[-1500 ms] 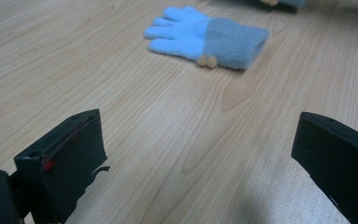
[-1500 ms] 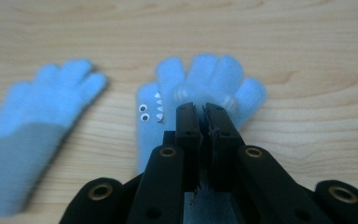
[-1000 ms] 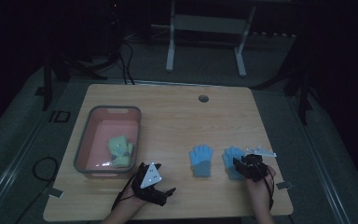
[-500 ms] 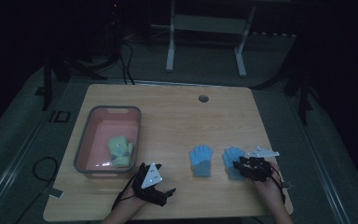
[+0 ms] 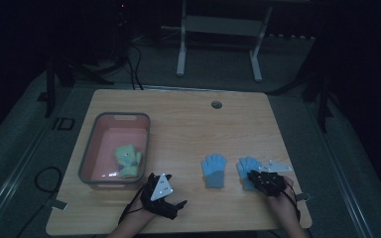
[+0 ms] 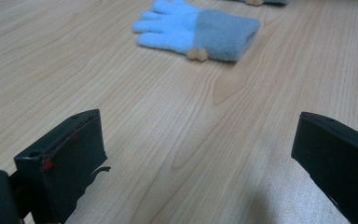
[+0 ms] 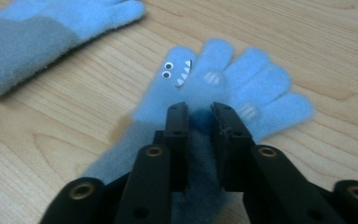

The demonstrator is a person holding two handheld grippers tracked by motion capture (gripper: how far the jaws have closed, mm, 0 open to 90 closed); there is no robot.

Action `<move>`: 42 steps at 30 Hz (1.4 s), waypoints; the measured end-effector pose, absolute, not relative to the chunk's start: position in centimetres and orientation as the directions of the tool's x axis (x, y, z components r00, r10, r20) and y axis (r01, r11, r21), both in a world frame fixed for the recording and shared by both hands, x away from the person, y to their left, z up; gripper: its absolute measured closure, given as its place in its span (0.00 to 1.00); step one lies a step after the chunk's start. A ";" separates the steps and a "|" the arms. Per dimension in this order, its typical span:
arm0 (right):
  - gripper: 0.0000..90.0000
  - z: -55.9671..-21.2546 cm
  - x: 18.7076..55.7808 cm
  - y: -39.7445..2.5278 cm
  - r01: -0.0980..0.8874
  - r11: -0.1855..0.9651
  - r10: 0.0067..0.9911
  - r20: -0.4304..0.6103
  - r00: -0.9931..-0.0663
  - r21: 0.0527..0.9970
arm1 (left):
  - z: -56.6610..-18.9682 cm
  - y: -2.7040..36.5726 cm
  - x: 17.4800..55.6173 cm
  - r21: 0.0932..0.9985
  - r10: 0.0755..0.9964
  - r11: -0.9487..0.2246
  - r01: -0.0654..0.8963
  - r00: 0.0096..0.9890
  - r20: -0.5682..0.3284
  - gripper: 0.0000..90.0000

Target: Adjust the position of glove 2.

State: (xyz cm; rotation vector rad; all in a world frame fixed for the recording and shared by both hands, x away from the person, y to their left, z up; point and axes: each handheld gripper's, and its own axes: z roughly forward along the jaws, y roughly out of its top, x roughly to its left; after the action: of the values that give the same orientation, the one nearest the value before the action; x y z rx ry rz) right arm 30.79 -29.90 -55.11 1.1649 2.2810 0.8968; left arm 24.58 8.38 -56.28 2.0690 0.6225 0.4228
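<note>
Right gripper [image 7: 199, 116] pinching fuzzy blue glove [image 7: 242, 88], smooth woodgrain table [image 7: 74, 140]

The right gripper [image 5: 252, 177] has been drawn slightly back toward the table's near edge, and the hand behind it has been turned. The right glove [image 5: 248, 171] is now pinched at its cuff between the closed jaws, its fabric bunched up between them [image 7: 200, 135].
</note>
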 end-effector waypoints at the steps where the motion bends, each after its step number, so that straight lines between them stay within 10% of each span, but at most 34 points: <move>1: 0.89 -55.1 30.8 -29.8 0.556 0.437 0.830 -0.078 -0.553 0.707 | -56.3 8.4 24.6 0.846 0.578 -0.462 0.268 0.814 0.058 0.03; 19: 0.94 -50.1 30.6 -30.0 0.549 0.301 0.894 -0.029 -0.448 0.780 | -56.3 8.4 24.6 0.842 0.581 -0.465 0.273 0.812 0.058 0.03; 42: 0.94 -45.4 30.9 -24.0 0.470 0.315 0.843 -0.015 -0.537 0.825 | -56.3 8.4 24.6 0.840 0.575 -0.473 0.264 0.815 0.067 0.03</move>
State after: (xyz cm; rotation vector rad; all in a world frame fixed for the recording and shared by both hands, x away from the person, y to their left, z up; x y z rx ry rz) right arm 30.90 -23.97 -45.40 1.1617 2.1389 1.1150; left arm 24.64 8.38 -56.28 2.0799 0.6181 0.4289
